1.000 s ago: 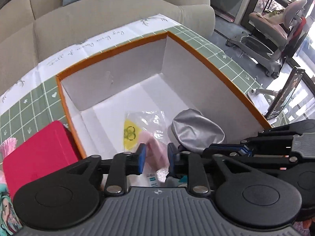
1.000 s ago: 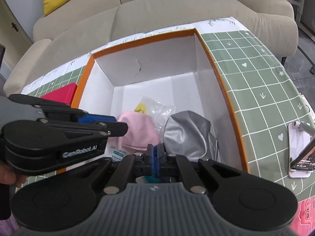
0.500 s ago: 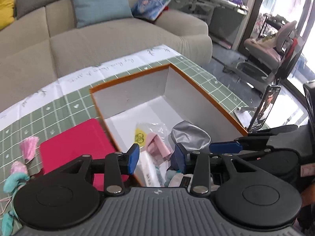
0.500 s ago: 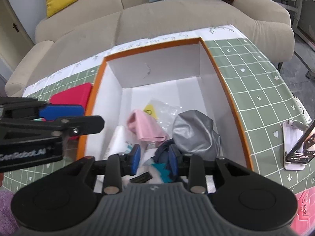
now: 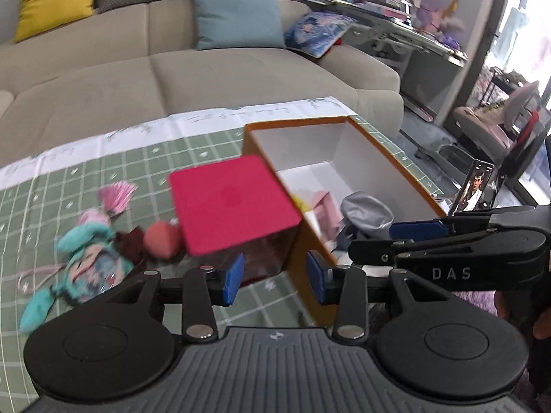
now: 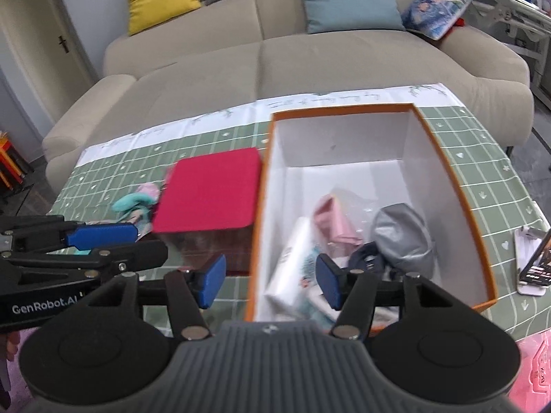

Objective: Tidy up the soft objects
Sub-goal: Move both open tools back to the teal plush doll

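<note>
An orange-rimmed white box (image 6: 444,158) (image 5: 389,158) on the green checked table holds a pink cloth (image 6: 335,222), a grey bundle (image 6: 403,237) (image 5: 366,211), a dark blue item (image 6: 366,258) and white packets (image 6: 292,261). My left gripper (image 5: 275,275) stands open and empty above the box's near left corner. My right gripper (image 6: 270,280) hovers over the box's left rim, its jaws opening with nothing between them. A teal plush doll (image 5: 89,258), a pink tassel (image 5: 115,198) and a peach soft ball (image 5: 162,239) lie on the table to the left.
A red-lidded clear box (image 5: 230,203) (image 6: 210,192) stands against the orange box's left side. A phone on a stand (image 5: 473,189) (image 6: 537,265) sits at the right. A beige sofa (image 6: 310,58) with cushions runs behind the table.
Both grippers have risen and drawn back out of the box. The right gripper went from shut to open and left the dark blue item in the box; the left gripper swung left and widened.
</note>
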The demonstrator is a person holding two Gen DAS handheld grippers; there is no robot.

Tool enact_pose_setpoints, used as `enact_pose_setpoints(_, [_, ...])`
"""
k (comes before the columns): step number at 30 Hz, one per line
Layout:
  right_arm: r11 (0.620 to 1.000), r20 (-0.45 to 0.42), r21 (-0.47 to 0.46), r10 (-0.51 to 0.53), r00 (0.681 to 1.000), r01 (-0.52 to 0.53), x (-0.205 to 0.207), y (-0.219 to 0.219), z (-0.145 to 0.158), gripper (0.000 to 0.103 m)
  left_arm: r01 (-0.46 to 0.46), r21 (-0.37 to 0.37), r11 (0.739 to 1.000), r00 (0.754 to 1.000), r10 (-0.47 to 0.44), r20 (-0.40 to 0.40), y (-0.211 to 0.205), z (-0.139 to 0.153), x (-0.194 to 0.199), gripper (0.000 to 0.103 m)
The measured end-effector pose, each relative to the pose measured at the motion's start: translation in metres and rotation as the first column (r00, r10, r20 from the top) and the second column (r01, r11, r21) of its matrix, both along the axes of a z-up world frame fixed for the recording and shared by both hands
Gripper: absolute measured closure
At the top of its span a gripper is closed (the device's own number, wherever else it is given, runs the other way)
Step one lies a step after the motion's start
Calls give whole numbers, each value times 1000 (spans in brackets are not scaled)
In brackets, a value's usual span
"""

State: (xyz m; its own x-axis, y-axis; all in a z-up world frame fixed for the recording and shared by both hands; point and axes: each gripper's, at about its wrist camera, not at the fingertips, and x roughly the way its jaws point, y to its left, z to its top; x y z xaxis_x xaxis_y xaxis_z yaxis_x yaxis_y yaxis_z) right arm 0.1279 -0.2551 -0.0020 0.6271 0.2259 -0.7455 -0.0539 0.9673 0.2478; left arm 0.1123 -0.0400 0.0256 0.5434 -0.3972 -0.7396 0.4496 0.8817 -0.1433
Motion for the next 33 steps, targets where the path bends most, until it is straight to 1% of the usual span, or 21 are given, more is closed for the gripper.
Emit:
enact_pose_setpoints(4, [999, -8, -6, 40, 999, -40, -5, 21, 0, 45, -30, -5, 1000, 999, 30, -14, 23, -6, -12, 56])
enact_pose_setpoints(10, [992, -30, -19, 124, 992, -125, -5, 58, -4, 45, -96, -17, 995, 995, 95, -28, 62, -12, -18, 56])
enact_pose_setpoints(14, [980, -29, -36, 193, 981, -194, 1, 85, -5, 45, -134, -44, 990, 991, 134, -13, 92, -15, -20, 56])
enact_pose_setpoints(16, [969, -27, -46, 241, 970, -242, 6, 101, -5, 47, -153, -56, 987, 988, 153, -5, 106, -16, -19, 56])
enact_pose_setpoints(18, [956, -24, -54, 286, 958, -287, 10, 118, -5, 47, -182, -51, 982, 983, 182, -7, 120, -19, -16, 56])
enact_pose_setpoints(19, [950, -22, -56, 306, 952, -307, 13, 125, -6, 50, -198, -48, 979, 980, 198, -9, 127, -20, -14, 55])
enact_pose_setpoints(21, [935, -19, -64, 349, 937, -349, 20, 142, -7, 53, -227, -49, 973, 974, 226, -17, 141, -24, -8, 50])
enact_pose_setpoints(23, [920, -23, -72, 384, 923, -385, 27, 158, -10, 53, -248, -50, 967, 969, 247, -30, 153, -29, -1, 48])
enact_pose_setpoints(25, [906, -30, -84, 414, 910, -415, 35, 174, -16, 53, -261, -43, 964, 965, 259, -42, 163, -34, 8, 48])
enact_pose_setpoints(28, [893, -44, -106, 435, 900, -437, 48, 196, -27, 56, -273, -26, 962, 961, 271, -58, 175, -43, 21, 47])
enact_pose_setpoints(29, [891, -50, -114, 438, 898, -440, 52, 202, -32, 57, -274, -26, 961, 960, 272, -67, 179, -47, 27, 45])
enact_pose_setpoints(30, [887, -57, -124, 441, 896, -444, 58, 207, -36, 57, -273, -25, 962, 960, 270, -75, 182, -51, 32, 41])
enact_pose_setpoints(33, [876, -67, -145, 454, 888, -459, 72, 223, -48, 57, -274, -9, 962, 958, 272, -93, 189, -62, 48, 40])
